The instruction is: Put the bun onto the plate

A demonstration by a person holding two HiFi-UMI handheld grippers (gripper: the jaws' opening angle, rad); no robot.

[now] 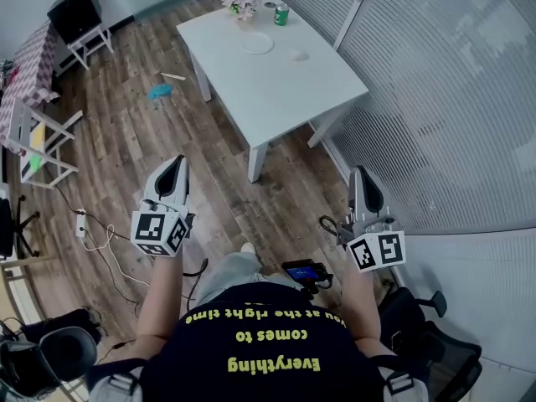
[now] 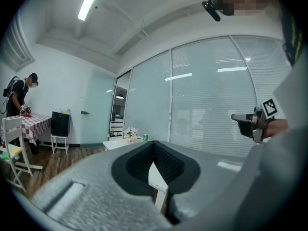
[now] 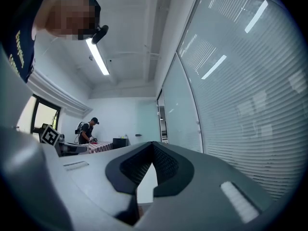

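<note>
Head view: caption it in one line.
Both shut and empty, the left hand-held gripper and right hand-held gripper point toward a white table holding plate and bun.

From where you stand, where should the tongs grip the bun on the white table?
Probably across the bun at its middle, from above: it lies low on the table, apart from the plate, sides clear. Finer shape is too small to judge.

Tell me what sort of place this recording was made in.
Probably an office-style room: glass partition walls with white horizontal blinds, a white rectangular table and wood-plank flooring.
</note>
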